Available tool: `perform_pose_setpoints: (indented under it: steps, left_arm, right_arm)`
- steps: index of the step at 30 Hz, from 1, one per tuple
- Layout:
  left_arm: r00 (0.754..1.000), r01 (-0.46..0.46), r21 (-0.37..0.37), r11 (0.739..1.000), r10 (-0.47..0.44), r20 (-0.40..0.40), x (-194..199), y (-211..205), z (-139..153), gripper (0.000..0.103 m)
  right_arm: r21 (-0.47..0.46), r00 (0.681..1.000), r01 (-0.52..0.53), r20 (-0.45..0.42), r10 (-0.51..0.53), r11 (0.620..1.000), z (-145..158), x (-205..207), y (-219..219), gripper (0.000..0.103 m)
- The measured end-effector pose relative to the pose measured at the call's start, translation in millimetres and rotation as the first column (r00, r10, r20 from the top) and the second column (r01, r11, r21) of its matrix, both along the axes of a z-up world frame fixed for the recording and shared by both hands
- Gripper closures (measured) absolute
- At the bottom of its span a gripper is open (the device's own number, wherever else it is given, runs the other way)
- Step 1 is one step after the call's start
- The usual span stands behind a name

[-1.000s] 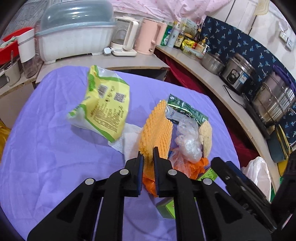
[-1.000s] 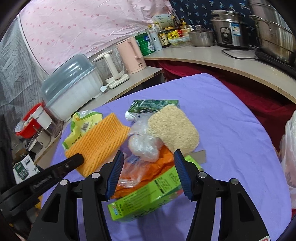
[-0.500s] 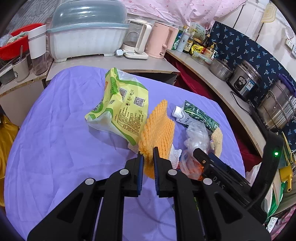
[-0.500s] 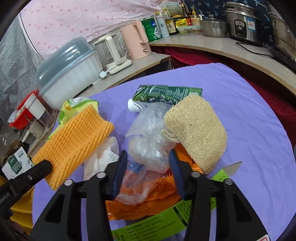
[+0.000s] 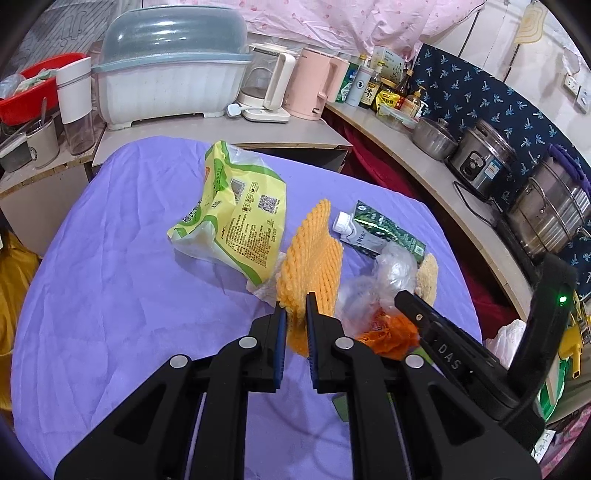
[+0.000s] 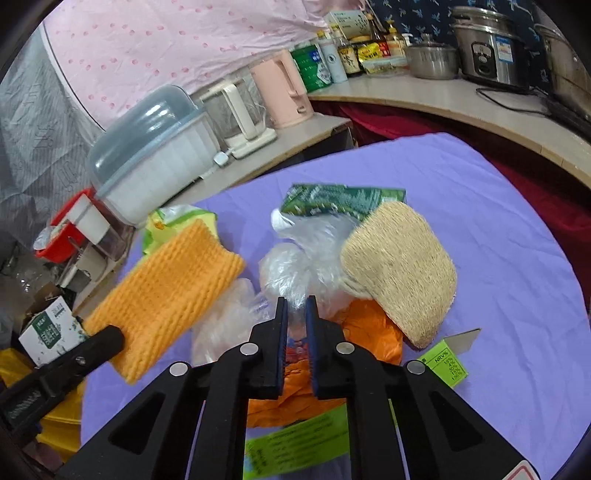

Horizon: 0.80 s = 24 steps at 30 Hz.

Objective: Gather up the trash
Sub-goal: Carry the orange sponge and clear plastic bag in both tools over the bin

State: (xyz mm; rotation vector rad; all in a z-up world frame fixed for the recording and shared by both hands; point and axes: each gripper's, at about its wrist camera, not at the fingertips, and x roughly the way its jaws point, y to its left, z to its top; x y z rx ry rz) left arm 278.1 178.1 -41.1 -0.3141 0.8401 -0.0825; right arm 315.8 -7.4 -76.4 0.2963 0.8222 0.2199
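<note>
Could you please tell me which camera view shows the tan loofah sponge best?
The right wrist view: the loofah sponge shows its whole broad face there, leaning on the orange bag. The left wrist view catches only a thin edge behind the clear plastic bag.

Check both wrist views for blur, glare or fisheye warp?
Left wrist: sharp overall; strong barrel warp bends the counter edge and black corners vignette; soft glare on the dish-rack lid. Right wrist: orange foam net is motion-smeared, as is the green carton near the bottom; the same warp curves the purple tablecloth.
</note>
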Motion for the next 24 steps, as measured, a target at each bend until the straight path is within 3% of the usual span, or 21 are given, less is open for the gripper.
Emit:
perform_pose_setpoints:
  steps: [13,24]
  left_arm:
    - [0.992,0.029,0.01,1.0,-0.03,0.122,-46,-23,62,0.093]
    - [0.971,0.124,0.034,0.992,-0.128,0.203,-88,-83,103,0.093]
  right_arm:
    - [0.05,0.984,0.012,0.179,-0.021,0.999,90,-57,-22,0.094]
    - [0.064,0.95,0.157,0.263,-0.169,0.985,129,-123,-106,0.094]
